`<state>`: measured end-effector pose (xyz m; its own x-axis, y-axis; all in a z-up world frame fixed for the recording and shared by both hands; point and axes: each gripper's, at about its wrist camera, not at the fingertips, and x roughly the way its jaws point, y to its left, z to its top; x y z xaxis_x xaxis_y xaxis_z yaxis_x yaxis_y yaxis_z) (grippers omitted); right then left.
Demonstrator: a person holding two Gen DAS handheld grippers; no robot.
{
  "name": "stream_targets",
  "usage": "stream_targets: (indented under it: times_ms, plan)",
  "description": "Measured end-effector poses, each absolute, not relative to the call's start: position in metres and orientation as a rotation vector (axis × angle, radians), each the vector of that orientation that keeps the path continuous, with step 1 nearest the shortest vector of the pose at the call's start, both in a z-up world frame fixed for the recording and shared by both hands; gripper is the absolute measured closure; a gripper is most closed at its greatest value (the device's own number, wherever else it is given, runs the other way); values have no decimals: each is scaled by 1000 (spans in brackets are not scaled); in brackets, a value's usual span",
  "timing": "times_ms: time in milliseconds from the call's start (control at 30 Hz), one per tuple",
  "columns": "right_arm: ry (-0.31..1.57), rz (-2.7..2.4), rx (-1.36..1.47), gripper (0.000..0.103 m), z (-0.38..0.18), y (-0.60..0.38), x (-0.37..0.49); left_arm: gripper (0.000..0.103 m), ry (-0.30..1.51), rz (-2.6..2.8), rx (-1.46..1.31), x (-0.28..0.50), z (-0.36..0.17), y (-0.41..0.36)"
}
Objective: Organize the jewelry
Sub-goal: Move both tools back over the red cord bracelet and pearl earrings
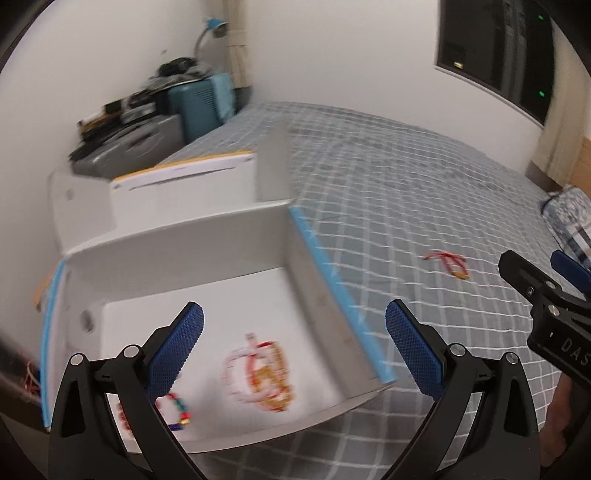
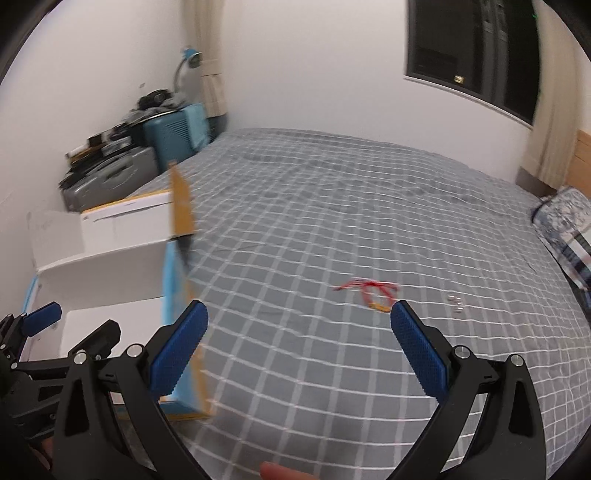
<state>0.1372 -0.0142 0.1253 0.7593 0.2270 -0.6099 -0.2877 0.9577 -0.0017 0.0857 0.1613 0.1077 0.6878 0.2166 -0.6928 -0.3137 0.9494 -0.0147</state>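
Observation:
An open white cardboard box [image 1: 221, 251] with blue tape on its edges sits on a grey checked bed. Inside lie a tangle of white, red and gold bracelets [image 1: 264, 373] and a beaded red and green bracelet [image 1: 173, 410]. My left gripper [image 1: 295, 343] is open and empty above the box's near compartment. A red and gold string bracelet [image 1: 448, 264] lies on the bed to the right; it also shows in the right wrist view [image 2: 371, 291]. Small silver pieces [image 2: 456, 302] lie beside it. My right gripper [image 2: 297, 345] is open and empty, short of the bracelet. The box [image 2: 110, 258] is to its left.
The grey checked bedspread [image 2: 332, 206] fills both views. Suitcases and clutter [image 1: 147, 122] stand against the far wall with a blue lamp [image 1: 214, 27]. A patterned pillow [image 2: 565, 218] lies at the right. A dark window [image 2: 476, 48] is on the wall.

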Motion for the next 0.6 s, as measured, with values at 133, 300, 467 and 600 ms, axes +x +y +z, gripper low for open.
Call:
stream_targets:
  times_ms: [133,300,467,600]
  plan:
    - [661,230,-66,8,123,-57,159,6,765,232,-94,114,106,121]
    - [677,168,-26,8,110,-109,186,6,773,163,-57,147,97,75]
    - [706,126,-2,8,92,-145,212,6,795,108,-25,181,81,36]
    - [730,98,-2,8,70,-170,233,6,815,76,-19,207,64,13]
